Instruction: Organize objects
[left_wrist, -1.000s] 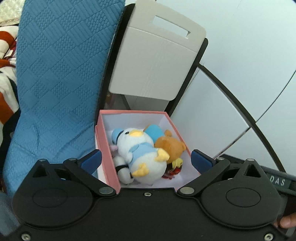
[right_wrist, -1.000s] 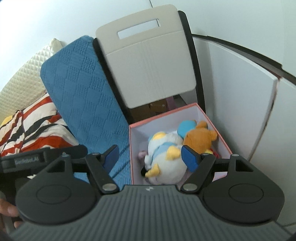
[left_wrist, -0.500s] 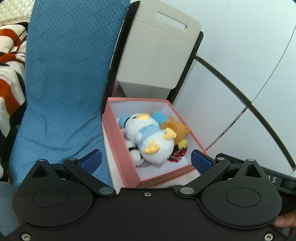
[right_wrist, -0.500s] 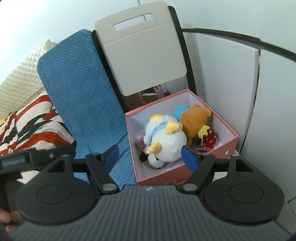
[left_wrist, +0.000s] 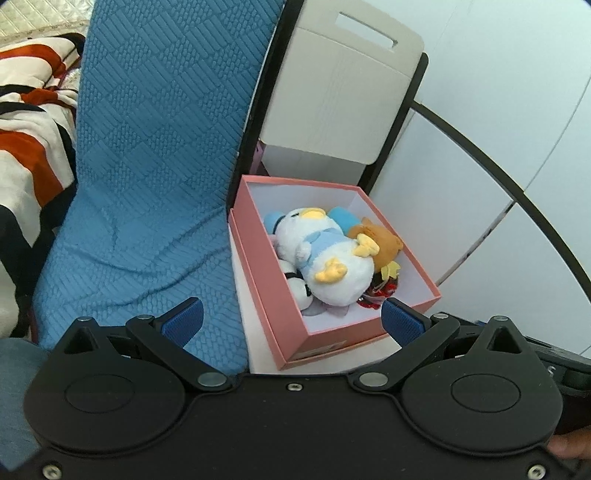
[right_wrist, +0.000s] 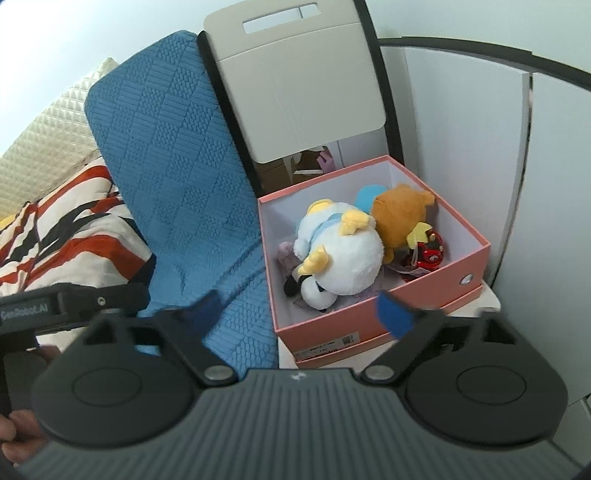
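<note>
The plush toys (right_wrist: 340, 254) were packed inside the pink box (right_wrist: 373, 310) at frame centre, keeping them contained. Both the left hand-held gripper (left_wrist: 291, 321) and the opening right hand-held gripper (right_wrist: 299, 314) were spread wide, empty.

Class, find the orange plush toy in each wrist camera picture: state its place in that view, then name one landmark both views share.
Left wrist view: the orange plush toy lies right of centre, against the white duck plush, inside the pink box.
Right wrist view: the toy sits right of centre, in the box's far part.
Shared landmark: the grey chair back behind the box.
</note>
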